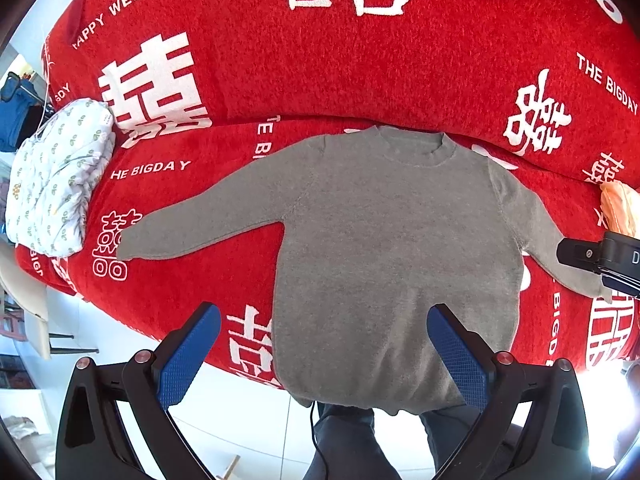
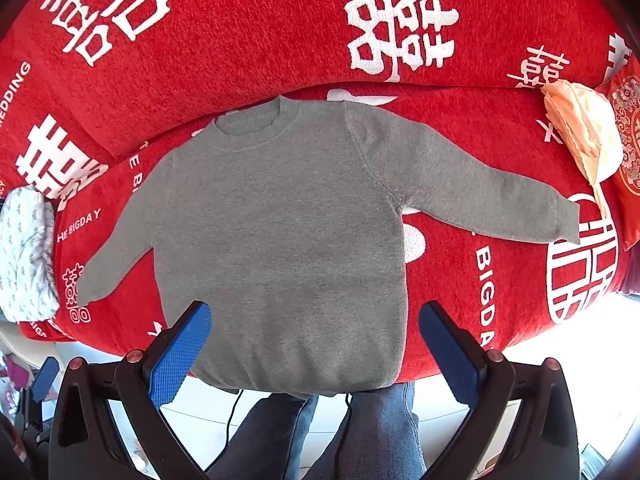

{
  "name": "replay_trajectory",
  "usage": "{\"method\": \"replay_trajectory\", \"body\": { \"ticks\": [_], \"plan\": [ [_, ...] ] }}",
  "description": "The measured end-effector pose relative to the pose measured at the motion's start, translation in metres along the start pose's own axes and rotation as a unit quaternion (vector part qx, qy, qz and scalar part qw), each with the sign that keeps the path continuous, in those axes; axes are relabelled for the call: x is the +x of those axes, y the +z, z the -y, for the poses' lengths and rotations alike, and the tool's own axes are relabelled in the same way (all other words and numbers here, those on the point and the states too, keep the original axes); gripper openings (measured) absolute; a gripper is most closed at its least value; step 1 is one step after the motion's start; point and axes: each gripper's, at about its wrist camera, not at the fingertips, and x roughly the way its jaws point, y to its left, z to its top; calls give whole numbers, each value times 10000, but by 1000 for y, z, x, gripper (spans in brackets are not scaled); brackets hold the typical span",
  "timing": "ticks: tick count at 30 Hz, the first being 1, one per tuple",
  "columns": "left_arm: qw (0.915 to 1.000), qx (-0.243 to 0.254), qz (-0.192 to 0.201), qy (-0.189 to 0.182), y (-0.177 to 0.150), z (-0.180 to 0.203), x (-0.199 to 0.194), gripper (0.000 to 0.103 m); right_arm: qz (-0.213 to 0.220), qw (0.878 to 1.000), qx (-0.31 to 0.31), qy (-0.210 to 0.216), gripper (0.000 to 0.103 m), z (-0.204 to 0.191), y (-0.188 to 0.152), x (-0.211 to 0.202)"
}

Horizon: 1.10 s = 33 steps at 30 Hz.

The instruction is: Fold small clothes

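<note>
A small grey sweater [image 1: 396, 236] [image 2: 280, 216] lies flat and face up on a red sofa seat, collar toward the backrest, both sleeves spread out sideways, hem hanging slightly over the front edge. My left gripper [image 1: 324, 316] hovers open above the hem's left part, nothing between its blue pads. My right gripper [image 2: 314, 312] is open too, held over the lower middle of the sweater, clear of the cloth. Part of the right tool's black body [image 1: 600, 258] shows at the right edge of the left wrist view, over the right sleeve.
The red sofa cover [image 1: 360, 60] [image 2: 240, 40] has white lettering. A folded white patterned garment [image 1: 56, 176] [image 2: 24, 252] lies at the left end, a pale orange cloth [image 2: 580, 128] [image 1: 618, 206] at the right. A person's trouser legs [image 2: 340, 436] stand at the sofa front on white floor.
</note>
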Motion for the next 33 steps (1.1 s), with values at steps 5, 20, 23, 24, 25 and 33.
{"method": "replay_trajectory", "body": {
  "ticks": [5,20,23,24,25,33],
  "plan": [
    [9999,-61,-109,-99,-1,-2,5,103,42,10000,18,43,103,1,0,0],
    [9848,-928,-1289,-707,-52,-63,93,103,-543,9975,-344,-294,103,16,-34,46],
    [9762,-1291,-1525,-838,-63,-90,122,103,-702,9952,-587,-344,103,-1,-43,60],
    [9731,-1428,-1579,-878,-65,-103,134,103,-694,9949,-660,-322,103,-8,-45,64],
    [9715,-1512,-1592,-891,-66,-112,142,103,-680,9944,-751,-296,103,-17,-46,69],
    [9577,-2587,-1049,-702,-45,-227,220,103,-443,9823,-1815,108,103,-111,-56,116]
  ]
}}
